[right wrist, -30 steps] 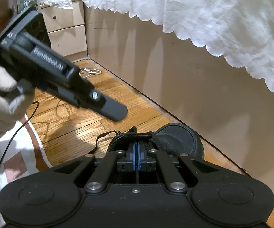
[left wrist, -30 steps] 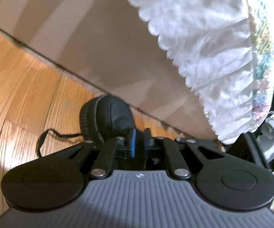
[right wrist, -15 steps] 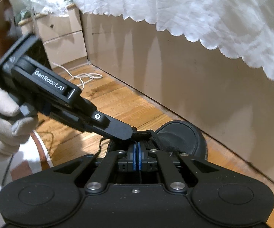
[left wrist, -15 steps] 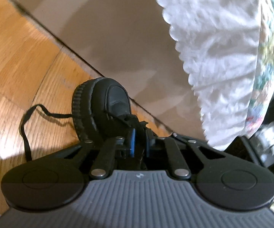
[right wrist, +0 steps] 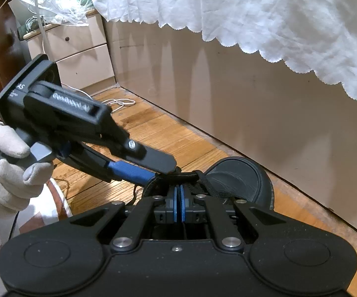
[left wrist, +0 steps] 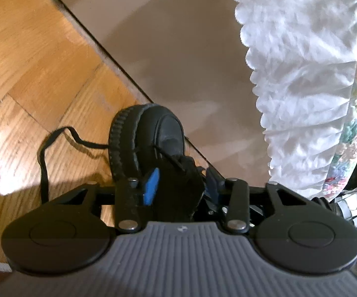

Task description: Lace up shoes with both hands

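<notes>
Between the left gripper's [left wrist: 178, 185] spread jaws sits the black shoe's [left wrist: 148, 143] tongue [left wrist: 178, 190]. Right gripper [right wrist: 179, 205] jaws are pressed together; whether they pinch lace is unclear. Shoe rests on the wooden floor [left wrist: 30, 49], a loose lace [left wrist: 47, 153] trailing left.

Wooden floor [left wrist: 30, 57], honey-coloured boards, grain plain to see, a bright patch of light low at the left in the left wrist view. Black shoe [left wrist: 151, 143] stands on the floor close to a beige panel [left wrist: 178, 49], toe toward it. One black lace [left wrist: 44, 163] trails off the shoe in a loose loop across the boards. Further back, a thin white cord [right wrist: 119, 102] lies coiled on the floor. A rug [right wrist: 54, 205] with a brown edge covers the boards at the near left.
</notes>
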`<control>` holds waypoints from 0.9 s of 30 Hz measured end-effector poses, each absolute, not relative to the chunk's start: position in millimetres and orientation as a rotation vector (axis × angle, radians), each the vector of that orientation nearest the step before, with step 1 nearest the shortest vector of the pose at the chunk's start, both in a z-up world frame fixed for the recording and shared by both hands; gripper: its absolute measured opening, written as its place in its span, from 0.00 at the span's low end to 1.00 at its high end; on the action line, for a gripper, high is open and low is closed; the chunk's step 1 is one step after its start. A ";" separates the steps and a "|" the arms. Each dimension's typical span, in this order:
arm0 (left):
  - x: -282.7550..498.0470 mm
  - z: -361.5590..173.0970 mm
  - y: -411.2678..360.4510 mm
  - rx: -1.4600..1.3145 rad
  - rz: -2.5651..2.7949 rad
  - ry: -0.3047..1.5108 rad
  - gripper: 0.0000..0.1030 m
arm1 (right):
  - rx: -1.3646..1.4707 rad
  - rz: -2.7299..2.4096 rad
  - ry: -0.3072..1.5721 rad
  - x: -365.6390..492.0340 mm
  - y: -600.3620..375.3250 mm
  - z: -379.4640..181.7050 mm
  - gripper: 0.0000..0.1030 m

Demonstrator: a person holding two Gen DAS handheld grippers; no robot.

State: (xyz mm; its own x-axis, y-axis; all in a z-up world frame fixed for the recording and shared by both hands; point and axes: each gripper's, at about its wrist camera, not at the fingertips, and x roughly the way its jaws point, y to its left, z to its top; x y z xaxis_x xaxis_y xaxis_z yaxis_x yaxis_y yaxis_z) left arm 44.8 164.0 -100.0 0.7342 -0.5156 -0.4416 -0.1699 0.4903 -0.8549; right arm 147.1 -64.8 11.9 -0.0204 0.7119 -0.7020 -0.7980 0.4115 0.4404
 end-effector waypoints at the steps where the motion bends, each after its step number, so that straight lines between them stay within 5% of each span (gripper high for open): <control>1: 44.4 -100.9 163.3 -1.069 -0.241 0.746 0.28 | -0.100 1.205 1.042 147.1 -65.0 11.9 0.07; 6: 43.1 -93.6 159.9 -1.053 -0.255 0.714 0.07 | -0.086 1.218 1.044 147.6 -65.9 11.5 0.07; 16: 31.9 -98.1 169.6 -1.082 -0.228 0.675 0.02 | -0.065 1.221 1.046 149.1 -68.5 10.6 0.07; 25: 36.3 -102.2 166.2 -1.082 -0.207 0.696 0.18 | -0.064 1.220 1.046 147.3 -66.0 13.2 0.07; 27: 37.7 -104.5 166.3 -1.086 -0.220 0.692 0.02 | -0.063 1.221 1.046 147.2 -64.5 13.3 0.07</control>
State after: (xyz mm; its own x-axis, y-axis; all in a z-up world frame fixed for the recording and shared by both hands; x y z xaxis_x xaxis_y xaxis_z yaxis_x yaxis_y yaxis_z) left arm 37.7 166.3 -104.5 0.7719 -0.4879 -0.4076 -0.1625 0.4685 -0.8684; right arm 147.2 -64.5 13.3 -0.0370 0.7321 -0.6801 -0.7846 0.4002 0.4735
